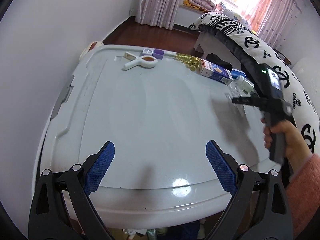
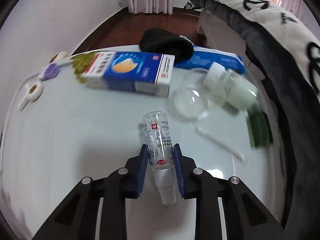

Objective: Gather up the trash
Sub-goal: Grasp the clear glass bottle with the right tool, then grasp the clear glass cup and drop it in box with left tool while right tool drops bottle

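Note:
A small clear spray bottle (image 2: 157, 132) with a silver collar and white nozzle lies between my right gripper's blue pads (image 2: 143, 160), nozzle pointing back toward the camera. My right gripper (image 2: 160, 148) is shut on it, just over the pale table top (image 2: 80, 140). In the left wrist view a person's hand holds the right gripper (image 1: 243, 100) at the table's right edge. My left gripper (image 1: 160, 143) hangs open over the near part of the table top (image 1: 150, 110) with nothing between its fingers.
A blue-and-white medicine box (image 2: 130, 72), blue packet (image 2: 212, 60), black cloth (image 2: 166, 42), clear dome lid (image 2: 190, 102), white bottle (image 2: 234, 88), green item (image 2: 259, 130) and white stick (image 2: 216, 140) lie beyond. A white clip (image 1: 142, 61) and purple cubes (image 1: 154, 52) sit far back. A bed (image 1: 280, 60) borders the right.

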`<state>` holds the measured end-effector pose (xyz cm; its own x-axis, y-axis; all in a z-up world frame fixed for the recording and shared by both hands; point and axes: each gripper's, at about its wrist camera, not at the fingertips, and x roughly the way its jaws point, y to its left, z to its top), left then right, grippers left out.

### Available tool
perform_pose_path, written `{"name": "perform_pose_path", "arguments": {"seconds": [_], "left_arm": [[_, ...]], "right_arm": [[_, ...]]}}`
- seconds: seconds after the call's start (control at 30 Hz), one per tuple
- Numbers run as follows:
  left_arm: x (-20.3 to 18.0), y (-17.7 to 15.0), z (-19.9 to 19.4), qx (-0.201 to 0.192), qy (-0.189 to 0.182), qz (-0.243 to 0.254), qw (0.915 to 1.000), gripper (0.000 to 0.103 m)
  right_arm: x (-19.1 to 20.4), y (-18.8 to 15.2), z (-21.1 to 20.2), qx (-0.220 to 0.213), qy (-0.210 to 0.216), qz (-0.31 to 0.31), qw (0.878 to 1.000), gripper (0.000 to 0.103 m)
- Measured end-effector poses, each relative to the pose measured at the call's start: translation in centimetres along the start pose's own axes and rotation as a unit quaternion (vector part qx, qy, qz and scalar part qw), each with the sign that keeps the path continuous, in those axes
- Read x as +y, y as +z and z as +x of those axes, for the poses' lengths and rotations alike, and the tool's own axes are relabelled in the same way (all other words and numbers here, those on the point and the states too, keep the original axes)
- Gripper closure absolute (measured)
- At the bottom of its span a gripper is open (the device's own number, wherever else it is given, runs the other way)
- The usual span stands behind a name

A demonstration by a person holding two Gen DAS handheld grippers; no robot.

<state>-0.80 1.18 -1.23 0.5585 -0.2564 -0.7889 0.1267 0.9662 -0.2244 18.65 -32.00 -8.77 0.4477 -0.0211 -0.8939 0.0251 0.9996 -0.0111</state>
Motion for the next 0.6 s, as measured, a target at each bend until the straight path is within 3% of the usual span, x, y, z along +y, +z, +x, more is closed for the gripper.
{"name": "perform_pose_path", "arguments": {"seconds": [0.17, 0.33, 0.43, 0.53, 0.6], "left_arm": [[-0.8, 0.0, 0.4, 0.001, 0.002, 0.023, 0.9997, 0.013], [-3.3, 0.6, 2.3, 0.004, -0.018, 0.072, 0.9972, 0.013], [-7.7, 2.8, 4.8, -0.009, -0.017, 0.138, 0.9902, 0.013], [-12.0, 5.4, 7.7, -0.013, -0.019, 0.175, 0.9843, 0.013], [-14.9, 7.4, 10.3, -0.003, -0.025, 0.185, 0.9824, 0.013]], "right_arm": [[-0.4, -5.3, -6.4, -0.019, 0.059, 0.043, 0.997, 0.077], [-0.5, -12.9, -13.6, -0.043, 0.033, 0.052, 0.997, 0.077], [-1.2, -17.5, -16.7, -0.047, 0.022, 0.077, 0.996, 0.077], [-2.3, -19.7, -18.1, -0.063, -0.013, 0.088, 0.994, 0.077], [-3.4, -20.4, -18.3, -0.068, -0.012, 0.096, 0.993, 0.077]]}}
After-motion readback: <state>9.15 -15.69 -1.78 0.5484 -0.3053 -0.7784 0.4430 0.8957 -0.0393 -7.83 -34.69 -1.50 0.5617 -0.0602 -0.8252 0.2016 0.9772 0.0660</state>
